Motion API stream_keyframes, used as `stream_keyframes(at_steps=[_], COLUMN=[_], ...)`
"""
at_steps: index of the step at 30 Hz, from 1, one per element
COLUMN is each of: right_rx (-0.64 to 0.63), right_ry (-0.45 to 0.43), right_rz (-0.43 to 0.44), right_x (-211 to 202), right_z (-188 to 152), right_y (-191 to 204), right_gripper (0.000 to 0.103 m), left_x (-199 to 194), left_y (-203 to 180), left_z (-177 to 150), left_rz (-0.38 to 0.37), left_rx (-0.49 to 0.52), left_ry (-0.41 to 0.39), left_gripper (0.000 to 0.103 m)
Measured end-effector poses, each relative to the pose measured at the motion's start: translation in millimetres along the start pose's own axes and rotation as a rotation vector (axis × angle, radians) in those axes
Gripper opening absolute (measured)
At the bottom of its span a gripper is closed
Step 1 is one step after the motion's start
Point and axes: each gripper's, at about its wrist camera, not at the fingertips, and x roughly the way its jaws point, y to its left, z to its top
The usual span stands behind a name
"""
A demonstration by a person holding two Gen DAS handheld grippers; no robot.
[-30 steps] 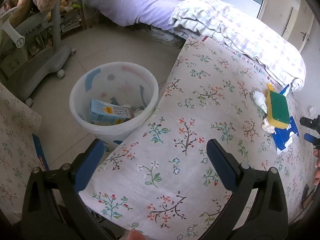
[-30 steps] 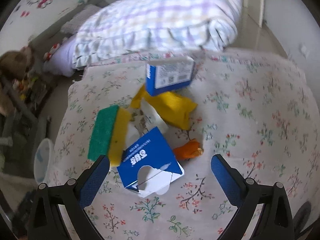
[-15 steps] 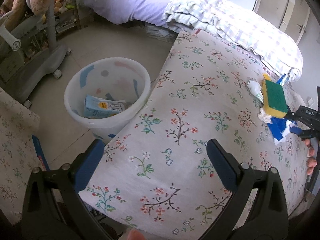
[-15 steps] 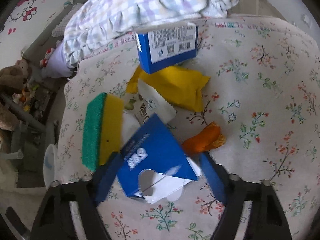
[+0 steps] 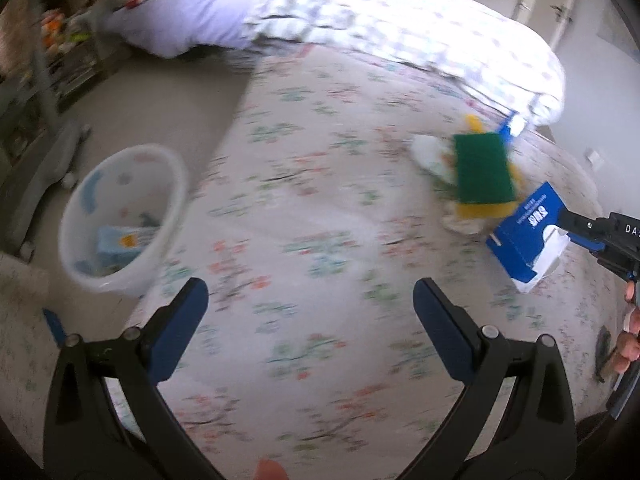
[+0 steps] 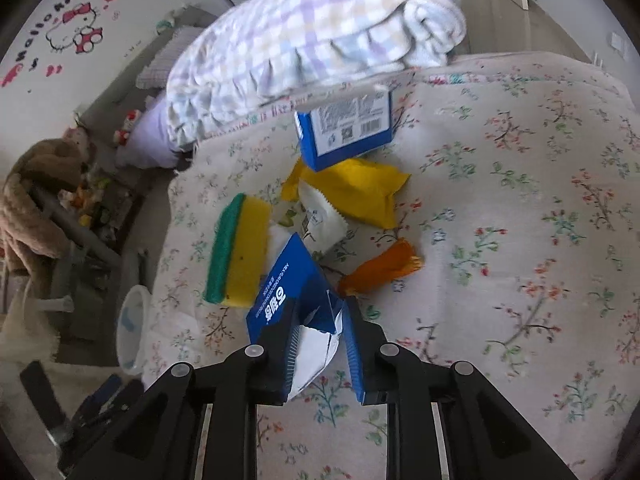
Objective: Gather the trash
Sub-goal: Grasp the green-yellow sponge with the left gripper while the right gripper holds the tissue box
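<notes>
1. Blue tissue box (image 6: 288, 292): torn open, lying on the flowered tabletop (image 6: 520, 240) at the near end of the litter pile. In the right wrist view its long axis runs from the near tongs up and away towards the sponge; its crumpled white near end sits between the jaws.

2. Right tongs (image 6: 320, 344): jaws closing, nearly together, both blue pads already pressing the flattened near end of the box. Pinch taken at the box's end, not its middle, so the far end would likely hang free when lifted.

3. Left tongs (image 5: 310, 320): spread wide, nothing between them, over bare cloth at the near left. The box lies to their far right in the left wrist view, well apart; the right hand is plainly the nearer one.

4. White waste bin (image 5: 120, 216): on the floor off the left edge of the tabletop, a light-blue carton already inside. It lies across the whole tabletop from the box, nearer the left tongs. Judgement: the carry runs leftwards.

5. Remaining litter, outward from the box: green-and-yellow sponge (image 6: 236, 248) just beside it on the left; white sachet (image 6: 320, 220); orange wrapper (image 6: 384, 268) to the right; yellow packet (image 6: 356, 188); second blue box (image 6: 344, 128) farthest away.

6. Plaid quilt (image 6: 320, 32): rolled at the far edge.
</notes>
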Motion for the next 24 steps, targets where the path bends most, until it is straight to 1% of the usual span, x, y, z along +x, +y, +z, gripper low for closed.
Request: stream_keyframes(at_steps=[3, 5, 9, 12, 16, 19, 22, 24], right_rx=[0.031, 0.039, 0.026, 0.036, 0.062, 0.073, 0.077, 0.078], right_ry=[-0.022, -0.034, -0.08, -0.094, -0.097, -0.097, -0.093, -0.088], right_rz=[0.028, 0.025, -0.041, -0.061, -0.078, -0.09, -0.1, -0.106], right_x=[-17, -25, -43, -50, -55, -56, -55, -54], right_z=[0, 0, 0, 2, 3, 5, 6, 6], right_y=[-14, -21, -35, -48, -66, -76, -84, -89], right_gripper=[0.022, 0.022, 0.022, 0.022, 0.022, 0.022, 0.022, 0.022], left_x=[4, 10, 24, 36, 47, 53, 58, 60], left_y=[-29, -46, -73, -91, -107, -113, -115, -116], left_z=[8, 13, 23, 27, 30, 33, 36, 38], left_rz=[-0.038, -0.062, -0.102, -0.14, -0.162, -0.174, -0.196, -0.202], left_rx=[0.05, 0.074, 0.078, 0.077, 0.075, 0.063, 0.045, 0.037], left_ry=[0.009, 0.02, 0.009, -0.012, -0.05, -0.072, -0.091, -0.1], left_gripper=[0.102, 0.102, 0.101, 0.097, 0.094, 0.091, 0.083, 0.074])
